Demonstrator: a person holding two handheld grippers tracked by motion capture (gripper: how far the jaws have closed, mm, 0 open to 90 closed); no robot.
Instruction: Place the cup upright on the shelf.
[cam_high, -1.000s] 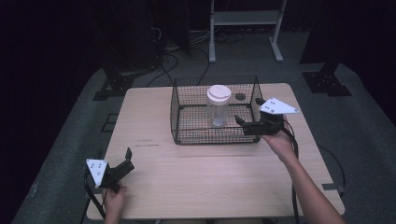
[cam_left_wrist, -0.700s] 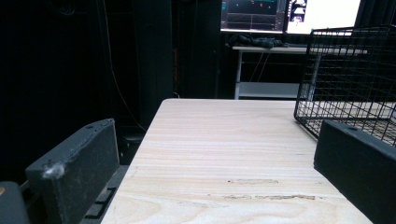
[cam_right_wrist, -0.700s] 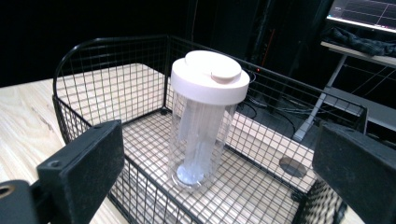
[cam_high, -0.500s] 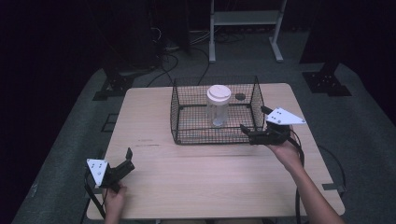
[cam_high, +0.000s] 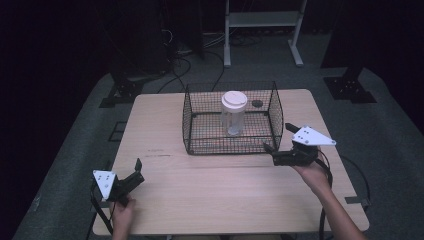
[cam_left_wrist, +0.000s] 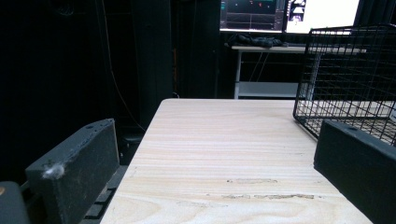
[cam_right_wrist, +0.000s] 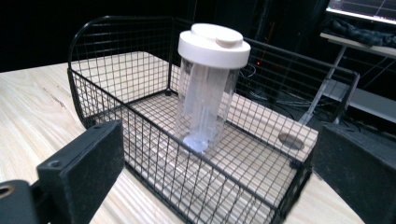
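Wire basket (cam_high: 200, 131) corner now beside empty, wide-open right hand-held gripper (cam_high: 276, 148), drawn back from jar (cam_high: 233, 113).

Table (cam_high: 215, 200): light wood, rectangular.
Floor (cam_high: 75, 165): grey covering.
Frame (cam_high: 262, 20): white, behind table.
Monitors (cam_left_wrist: 289, 14): 2 lit screens.
Cables (cam_high: 185, 55): on floor.

Pale wooden table (cam_high: 220, 190), rectangular, with rounded corners, on grey floor. Toward the far edge, at the middle, a black wire basket (cam_high: 200, 135) resting directly on the wood. Just behind the basket, a small dark round spot (cam_high: 257, 103), possibly a hole in the tabletop. Faint scuff marks (cam_high: 157, 155) on the left half.
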